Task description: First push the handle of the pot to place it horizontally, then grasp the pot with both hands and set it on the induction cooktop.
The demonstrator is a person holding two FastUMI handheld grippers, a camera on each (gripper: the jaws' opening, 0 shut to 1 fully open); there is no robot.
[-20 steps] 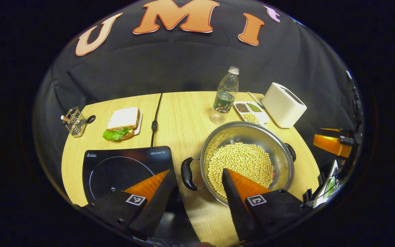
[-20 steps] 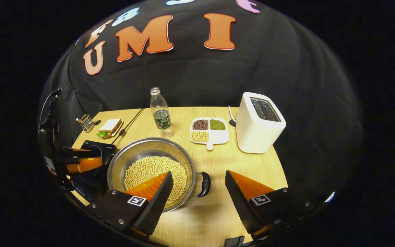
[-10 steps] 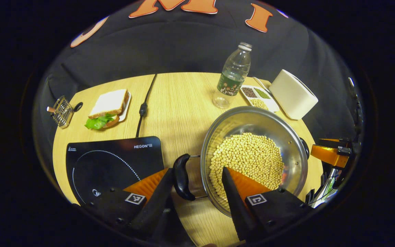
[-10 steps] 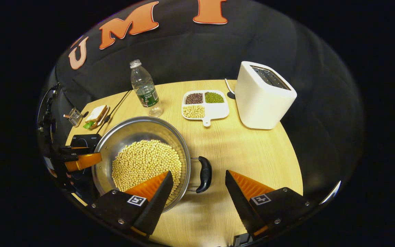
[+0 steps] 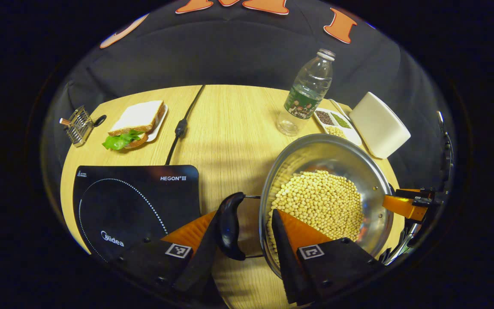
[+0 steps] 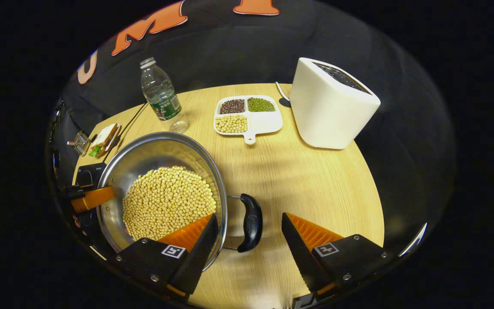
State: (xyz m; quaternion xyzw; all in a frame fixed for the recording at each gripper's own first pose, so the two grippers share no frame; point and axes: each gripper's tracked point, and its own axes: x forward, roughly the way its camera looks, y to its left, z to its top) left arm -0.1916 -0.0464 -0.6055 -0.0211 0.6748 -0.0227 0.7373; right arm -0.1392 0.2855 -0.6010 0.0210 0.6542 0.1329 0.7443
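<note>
A steel pot (image 5: 373, 180) full of pale beans stands on the wooden table right of the black induction cooktop (image 5: 135, 201). In the left gripper view its black left handle (image 5: 229, 225) lies between the fingers of my left gripper (image 5: 246, 214), against the left finger. The right finger reaches over the rim above the beans, and the jaws stand open. In the right gripper view the pot (image 6: 144, 150) is on the left. Its right handle (image 6: 250, 222) sits between the open fingers of my right gripper (image 6: 248, 216), touching neither. The cooktop (image 6: 85, 174) peeks out behind the pot.
A water bottle (image 5: 307, 92) stands just behind the pot, with a divided dish of beans (image 6: 247, 113) and a white toaster (image 6: 330, 103) to the right. A sandwich plate (image 5: 135, 124), a wire rack (image 5: 77, 125) and the cooktop's cord (image 5: 182, 124) lie at the back left.
Both grippers have come forward and down onto the pot. Each handle now sits between a pair of fingers. The left gripper's fingers have narrowed slightly.
</note>
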